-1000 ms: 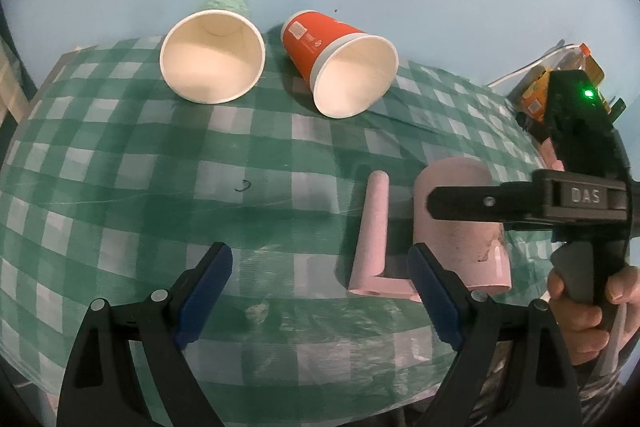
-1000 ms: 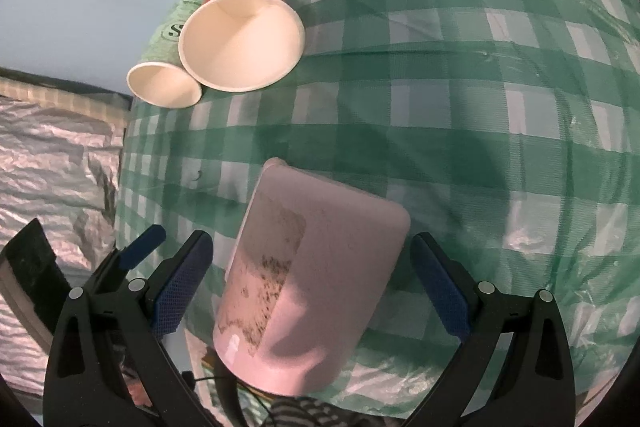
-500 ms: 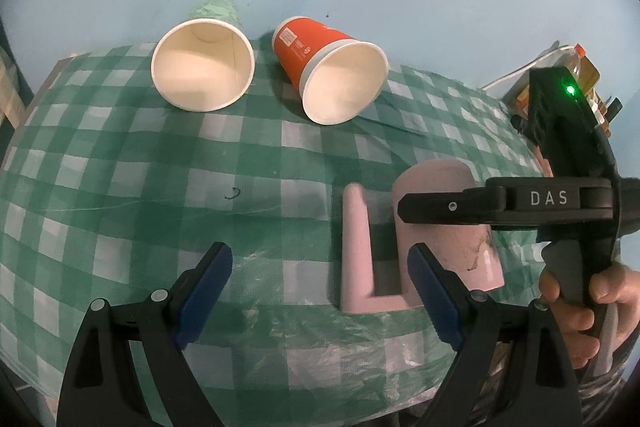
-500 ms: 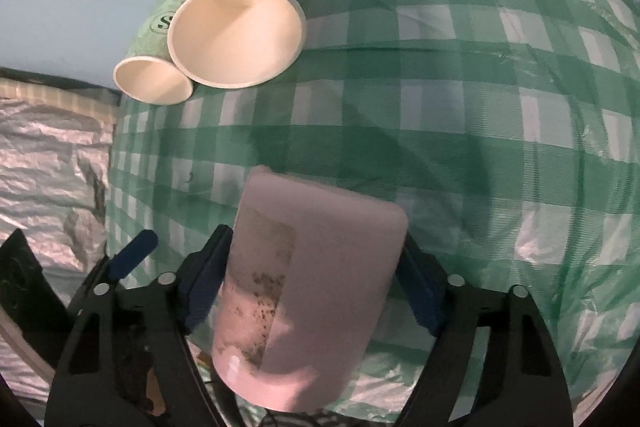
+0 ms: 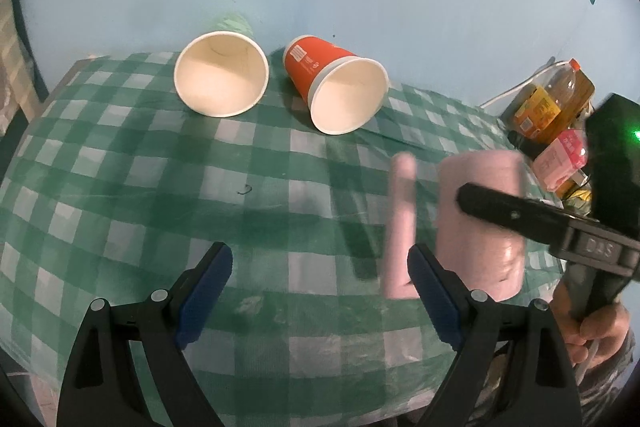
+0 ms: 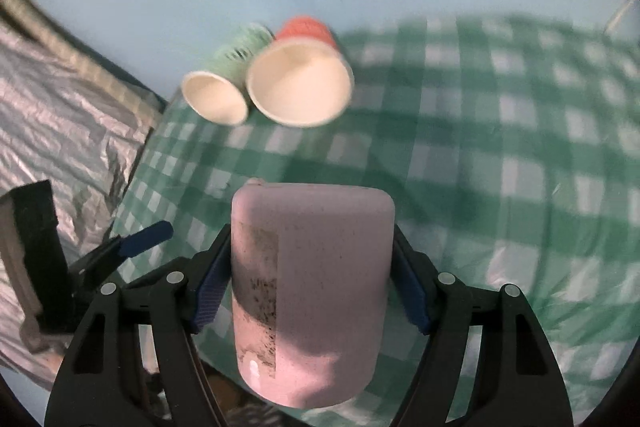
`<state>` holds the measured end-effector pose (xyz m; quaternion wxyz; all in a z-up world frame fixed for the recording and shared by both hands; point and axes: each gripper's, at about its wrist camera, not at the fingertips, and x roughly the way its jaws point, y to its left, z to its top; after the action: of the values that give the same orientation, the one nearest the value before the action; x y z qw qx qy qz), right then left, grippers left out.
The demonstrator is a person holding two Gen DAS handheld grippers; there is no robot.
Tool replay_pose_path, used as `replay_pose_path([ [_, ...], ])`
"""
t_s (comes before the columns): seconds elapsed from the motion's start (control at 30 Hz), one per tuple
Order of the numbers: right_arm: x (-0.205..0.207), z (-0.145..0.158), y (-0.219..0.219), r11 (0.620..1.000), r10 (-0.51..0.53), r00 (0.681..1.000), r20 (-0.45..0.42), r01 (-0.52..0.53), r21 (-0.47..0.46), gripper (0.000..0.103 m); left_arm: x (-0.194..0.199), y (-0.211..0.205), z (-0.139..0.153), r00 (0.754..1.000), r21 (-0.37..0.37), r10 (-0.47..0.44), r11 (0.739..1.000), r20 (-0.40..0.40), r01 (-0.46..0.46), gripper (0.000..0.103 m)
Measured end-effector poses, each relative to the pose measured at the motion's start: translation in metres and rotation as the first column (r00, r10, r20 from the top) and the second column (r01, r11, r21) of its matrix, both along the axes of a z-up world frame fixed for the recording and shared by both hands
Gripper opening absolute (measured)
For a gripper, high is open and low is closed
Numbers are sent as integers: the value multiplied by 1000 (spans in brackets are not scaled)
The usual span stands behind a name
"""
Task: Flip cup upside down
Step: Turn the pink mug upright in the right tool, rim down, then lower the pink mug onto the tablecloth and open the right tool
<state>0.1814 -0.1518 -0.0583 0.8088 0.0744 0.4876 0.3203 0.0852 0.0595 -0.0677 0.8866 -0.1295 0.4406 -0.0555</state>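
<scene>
Broad open stretch of checked worktop (image 5: 120, 187) in front of the left hand-held gripper (image 5: 320, 283), jaws spread w/ nothing between them. Far edge blocked by two paper cups on their sides, mouths facing in: green cup (image 5: 221, 83) and orange cup (image 5: 340, 89), just beside each other, wall right behind, so no way past at the back. Right side crowded: pink mug (image 5: 480, 223) clamped in the right hand-held gripper (image 6: 310, 291), its handle sticking out twd the centre; behind it a bottle (image 5: 548, 103) and pink carton (image 5: 560, 159) at the worktop's corner. Left of the worktop, crinkled silver sheet (image 6: 52, 131).
</scene>
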Motion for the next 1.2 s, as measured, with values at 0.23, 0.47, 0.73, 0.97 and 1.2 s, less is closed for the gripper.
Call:
replay_pose_path([
  [0.23,-37,18,1,997,-8,947,323,33,-73,73,-9,-2,-2,1000,9,12,1000,21,-12,91],
  [0.47,-60,23,5,989,-48,822,568,118,-88,73,-11,-5,-4,999,18,5,1000,37,-6,91],
  [0.73,-56,17,22,982,-76,785,615,168,-92,73,-12,1,-3,998,17,27,999,53,-28,91],
  [0.97,-54,13,34,978,-57,775,629,169,-120,73,-12,4,-5,998,11,35,999,53,-35,91],
  [1.2,-48,-1,39,973,-29,793,609,162,-164,73,-12,3,-8,998,25,41,999,54,-42,91],
])
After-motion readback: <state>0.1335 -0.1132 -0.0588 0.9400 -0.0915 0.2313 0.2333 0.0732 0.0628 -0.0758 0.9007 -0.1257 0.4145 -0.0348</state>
